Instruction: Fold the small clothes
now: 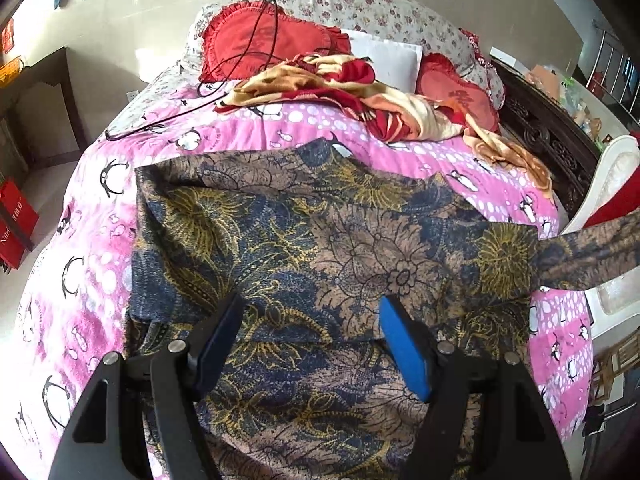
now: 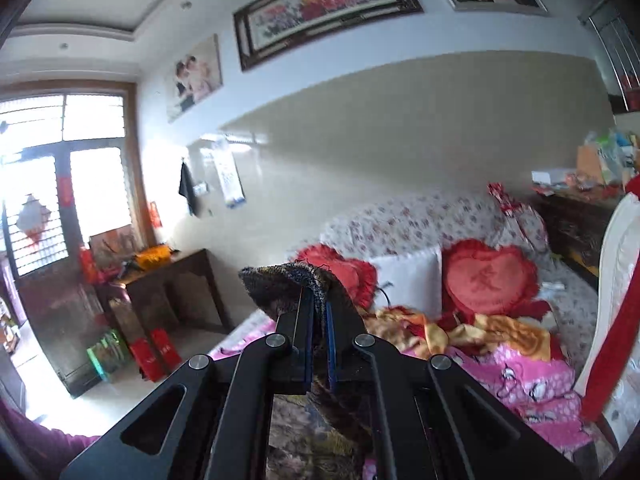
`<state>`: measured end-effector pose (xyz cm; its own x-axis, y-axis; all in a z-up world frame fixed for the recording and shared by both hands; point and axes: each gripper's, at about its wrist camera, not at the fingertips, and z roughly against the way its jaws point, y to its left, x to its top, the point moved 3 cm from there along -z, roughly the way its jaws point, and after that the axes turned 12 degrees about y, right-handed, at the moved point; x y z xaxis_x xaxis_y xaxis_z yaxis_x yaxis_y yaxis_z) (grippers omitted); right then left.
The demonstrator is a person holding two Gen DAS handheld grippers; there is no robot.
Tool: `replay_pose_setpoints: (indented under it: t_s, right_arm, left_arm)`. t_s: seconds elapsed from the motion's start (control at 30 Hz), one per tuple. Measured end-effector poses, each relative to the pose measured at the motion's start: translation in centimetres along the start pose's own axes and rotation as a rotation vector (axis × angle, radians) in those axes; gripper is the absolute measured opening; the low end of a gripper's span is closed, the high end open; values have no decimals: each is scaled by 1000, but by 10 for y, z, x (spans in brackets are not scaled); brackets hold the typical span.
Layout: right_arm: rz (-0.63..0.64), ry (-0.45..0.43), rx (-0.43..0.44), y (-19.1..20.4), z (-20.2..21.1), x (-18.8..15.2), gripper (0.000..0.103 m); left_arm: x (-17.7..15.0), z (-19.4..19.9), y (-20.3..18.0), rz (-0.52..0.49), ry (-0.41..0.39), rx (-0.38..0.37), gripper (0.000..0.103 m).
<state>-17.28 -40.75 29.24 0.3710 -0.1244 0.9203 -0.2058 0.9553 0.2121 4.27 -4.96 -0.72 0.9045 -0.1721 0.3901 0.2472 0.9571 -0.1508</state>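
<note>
**Sleeve lifted off the bed**

R gripper [image 2: 318,312] clamped tight on floral garment [image 1: 320,240] sleeve end, held up off the bed [image 1: 100,248]. L gripper [image 1: 312,332] wide open, nothing in it, over garment's near edge. Garment body spread flat mid-bed.

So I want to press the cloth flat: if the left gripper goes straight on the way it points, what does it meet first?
Most likely the patterned garment spread on the pink blanket; the open left gripper points down at it, with nothing between.
</note>
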Motion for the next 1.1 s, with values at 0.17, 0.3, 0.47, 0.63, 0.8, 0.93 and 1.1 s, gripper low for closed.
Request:
replay_pose_setpoints:
  t_s: [0.17,0.3,0.47,0.63,0.8,0.93,1.1]
  right_arm:
    - [33,-76,19,7,24,5,1]
    - [100,-76,79,12,15,13,1]
    - [204,19,194,29,-46,20,1]
    - [254,221,335,65,-149,5,1]
    - [273,503,504,111,-274,-50,1]
    - [302,734,623,148,-362,-118,1]
    - [299,973,616,164,-456,-214,2]
  left_arm:
    - [-1,8,8,16,-11,-11,75]
    - [-1,10,12,16,-15,-12,75]
    - [-5,10,21,23,-10,-11,75]
    - [-6,24,43,49,-55,-53,75]
    - [-7,37,75,72,-97,-45,75]
    - [-8,39,97,88,-108,-48,77]
    - [-8,23,110,104,-87,-45,83]
